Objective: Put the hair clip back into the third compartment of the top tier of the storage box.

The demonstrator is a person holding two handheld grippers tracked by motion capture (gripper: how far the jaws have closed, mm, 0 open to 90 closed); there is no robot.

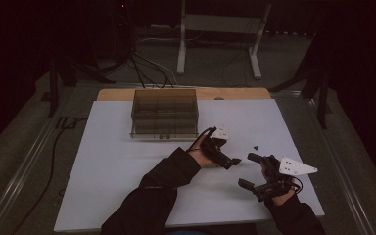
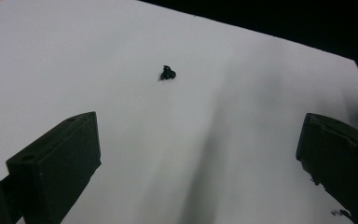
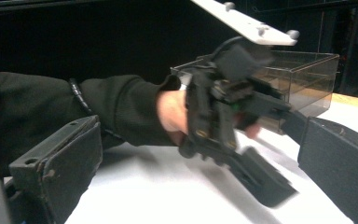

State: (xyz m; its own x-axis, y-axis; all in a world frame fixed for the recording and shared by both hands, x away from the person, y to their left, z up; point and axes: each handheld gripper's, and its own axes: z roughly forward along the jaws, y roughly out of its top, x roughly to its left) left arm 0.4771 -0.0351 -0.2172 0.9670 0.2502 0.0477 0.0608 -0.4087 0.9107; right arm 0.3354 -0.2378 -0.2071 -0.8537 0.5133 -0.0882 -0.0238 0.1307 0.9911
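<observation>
Left gripper view: black part [image 2: 168, 73] ahead of wide-apart gripper [image 2: 200, 154].

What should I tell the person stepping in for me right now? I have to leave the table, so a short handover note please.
Left claw: open, holding nothing, aimed at the small black part lying loose on the white table.
Right claw: open, holding nothing, near the table's front right.
Clear compartment box: at the back of the table; contents too dim to tell.
Done: nothing visibly picked up.
Left: probably grasp the black part with the left claw; it may belong in the box.
</observation>
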